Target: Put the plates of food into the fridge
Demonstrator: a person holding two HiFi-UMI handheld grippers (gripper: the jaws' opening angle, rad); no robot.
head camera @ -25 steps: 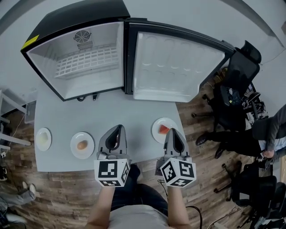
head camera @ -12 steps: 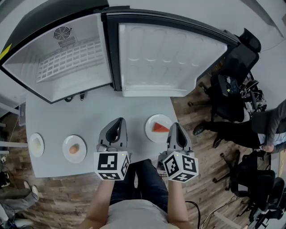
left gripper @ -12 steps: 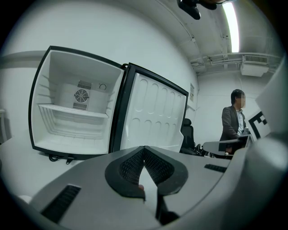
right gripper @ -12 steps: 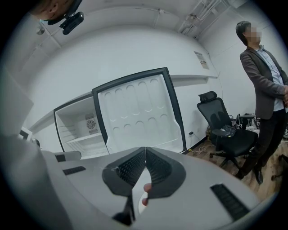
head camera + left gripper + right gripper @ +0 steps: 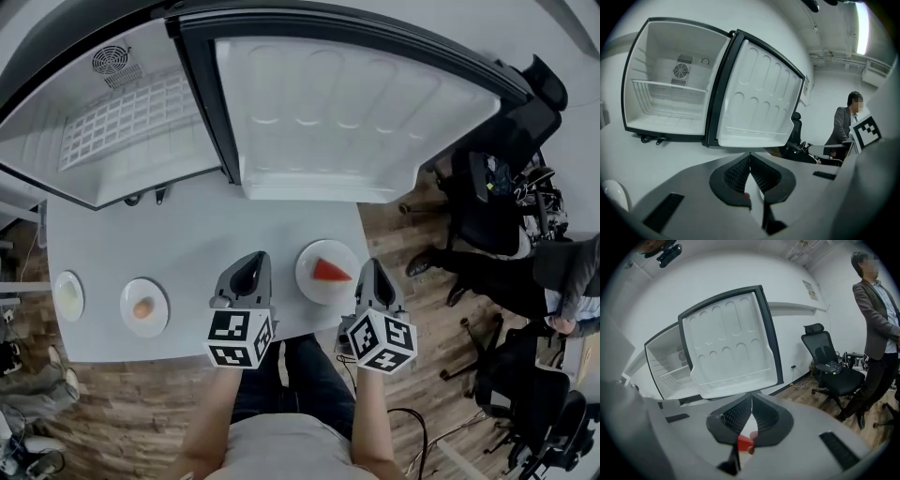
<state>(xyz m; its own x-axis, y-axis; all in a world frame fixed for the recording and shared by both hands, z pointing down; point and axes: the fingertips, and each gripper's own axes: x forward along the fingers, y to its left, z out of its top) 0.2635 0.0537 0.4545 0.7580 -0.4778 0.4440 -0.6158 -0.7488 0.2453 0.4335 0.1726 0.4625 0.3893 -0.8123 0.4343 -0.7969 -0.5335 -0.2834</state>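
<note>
Fridge (image 5: 347,122) nearer; hand-held grippers (image 5: 253,259) (image 5: 371,266) closed, empty

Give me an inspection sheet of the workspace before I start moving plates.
Surface: grey table, the fridge standing on its far side.
Job's things: fridge open, door swung to the right, nothing seen on its wire shelf. Three plates are on the table, none in the fridge: plate with a red wedge between the grippers, plate with a round orange item and plate with a pale item to the left.
Clutter: nothing seen.
Grippers: left gripper and right gripper over the near edge, fingers together, holding nothing.
Cables: a dark cable on the floor by the person's feet.
Surroundings: wood floor, office chairs, a bystander at right.
</note>
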